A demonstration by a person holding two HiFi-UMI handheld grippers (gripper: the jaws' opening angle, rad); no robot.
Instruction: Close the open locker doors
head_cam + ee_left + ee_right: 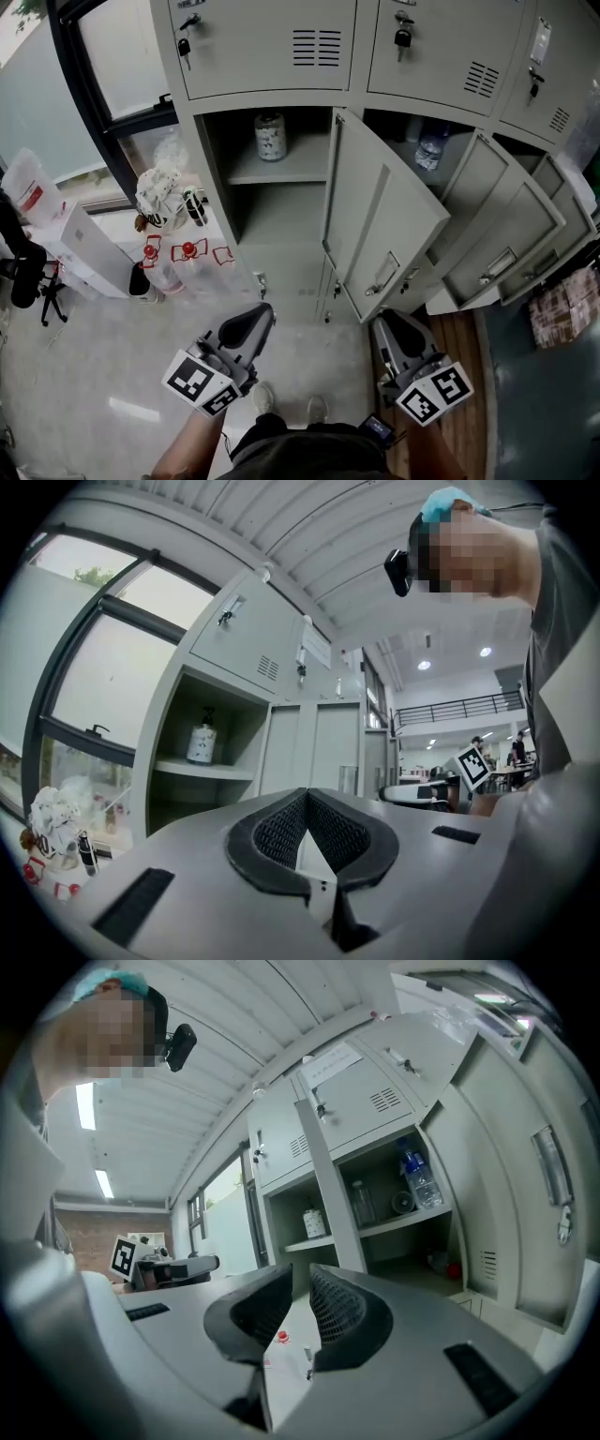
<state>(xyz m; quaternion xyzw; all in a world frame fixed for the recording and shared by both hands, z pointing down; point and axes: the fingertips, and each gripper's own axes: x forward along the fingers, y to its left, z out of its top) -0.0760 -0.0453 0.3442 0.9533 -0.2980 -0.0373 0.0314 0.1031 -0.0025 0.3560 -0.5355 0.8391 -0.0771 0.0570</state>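
Left hand-held gripper [262,316] closed, right hand-held gripper [383,325] barely parted, both empty
Just beyond, the nearest open locker door [380,211] is swung wide; it is judged stiff, light sheet metal, best pushed near its handle [382,277].

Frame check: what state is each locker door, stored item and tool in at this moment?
Left tool: jaws together, empty.
Right tool: jaws slightly apart, empty.
Left locker door: swung wide open.
Middle locker door: open.
Right locker door: open.
Upper locker doors: shut, keys in the locks.
Canister: upright on the left locker's shelf.
Water bottle: upright on the middle locker's shelf.
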